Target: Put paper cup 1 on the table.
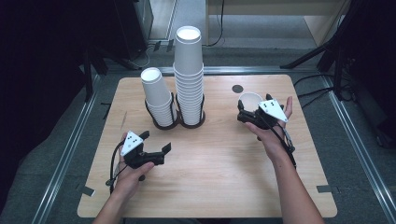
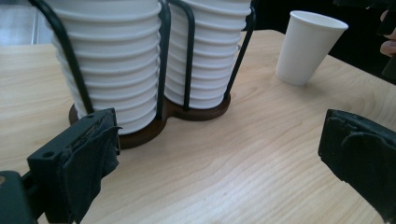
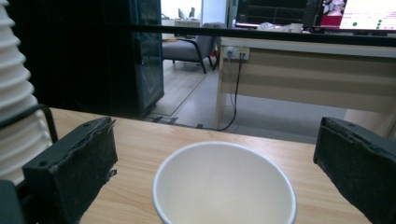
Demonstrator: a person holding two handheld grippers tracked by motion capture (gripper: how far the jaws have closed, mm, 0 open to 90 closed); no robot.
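Note:
Two stacks of white paper cups stand in a black wire holder [image 1: 177, 122] on the wooden table [image 1: 210, 186]: a short leaning stack [image 1: 155, 95] and a tall stack [image 1: 188, 74]. A single white cup [image 1: 251, 99] stands upright at the right. My right gripper [image 1: 243, 113] is open just behind it. The single cup [image 3: 224, 186] sits low between the wide jaws, and neither touches it. My left gripper [image 1: 156, 141] is open and empty in front of the holder. It faces the short stack [image 2: 112, 70], the tall stack [image 2: 210, 56] and the single cup [image 2: 308, 46].
A small dark round mark [image 1: 237, 88] lies on the table behind the single cup. Bare wood spreads across the front half of the table. Tripod legs [image 1: 313, 53] and dark equipment stand on the floor beyond the far edge.

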